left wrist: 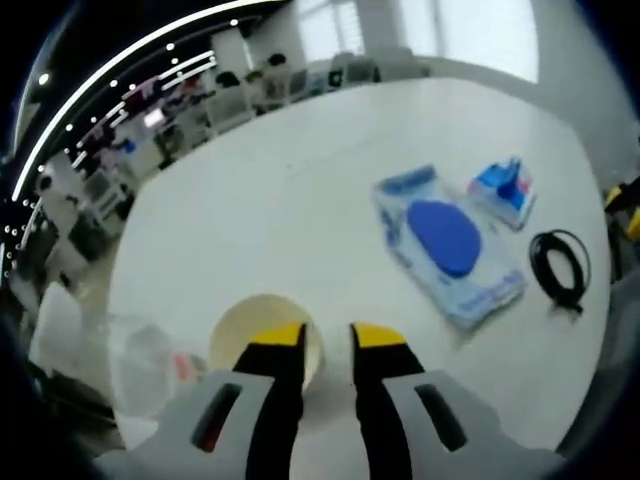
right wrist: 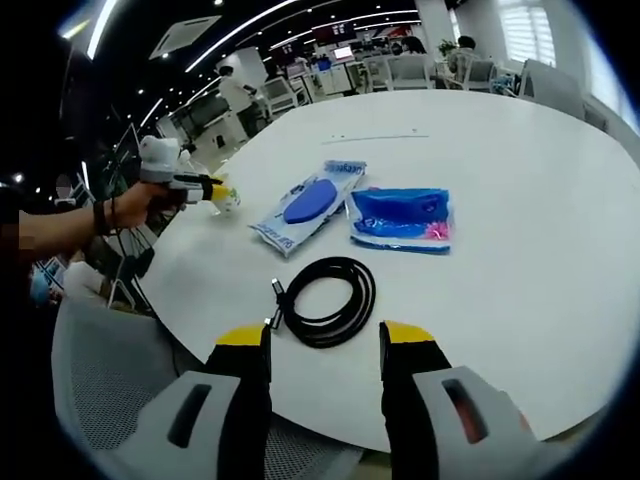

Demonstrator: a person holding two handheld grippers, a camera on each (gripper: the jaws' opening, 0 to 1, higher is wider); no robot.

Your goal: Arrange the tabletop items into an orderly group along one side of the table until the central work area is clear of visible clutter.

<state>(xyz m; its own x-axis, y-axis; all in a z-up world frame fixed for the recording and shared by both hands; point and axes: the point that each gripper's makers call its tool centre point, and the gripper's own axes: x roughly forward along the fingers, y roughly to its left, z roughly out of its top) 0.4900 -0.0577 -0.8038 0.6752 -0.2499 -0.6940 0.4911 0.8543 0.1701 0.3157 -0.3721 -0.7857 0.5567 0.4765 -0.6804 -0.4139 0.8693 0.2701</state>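
White round surface takes up most of both views, office chairs and desks behind at 12 o'clock. On it, largest first: clear pack with a blue oval pad, lying just beside a smaller blue pouch; in the right gripper view the same two sit mid-surface, pack at 11 o'clock of the pouch. Black coiled cable near the edge, right in front of the right gripper, jaws wide with nothing between. Small pale cup at the surface edge; left gripper is at it, left jaw over the cup rim, jaws narrow, cannot tell if it actually pinches the wall. Right gripper view shows that left gripper at 10 o'clock with the cup at its tip, hand behind it. Step looks like placing or picking the cup at the edge. Next probably right gripper closes on the cable, needs to drop down and catch a loop, floppy
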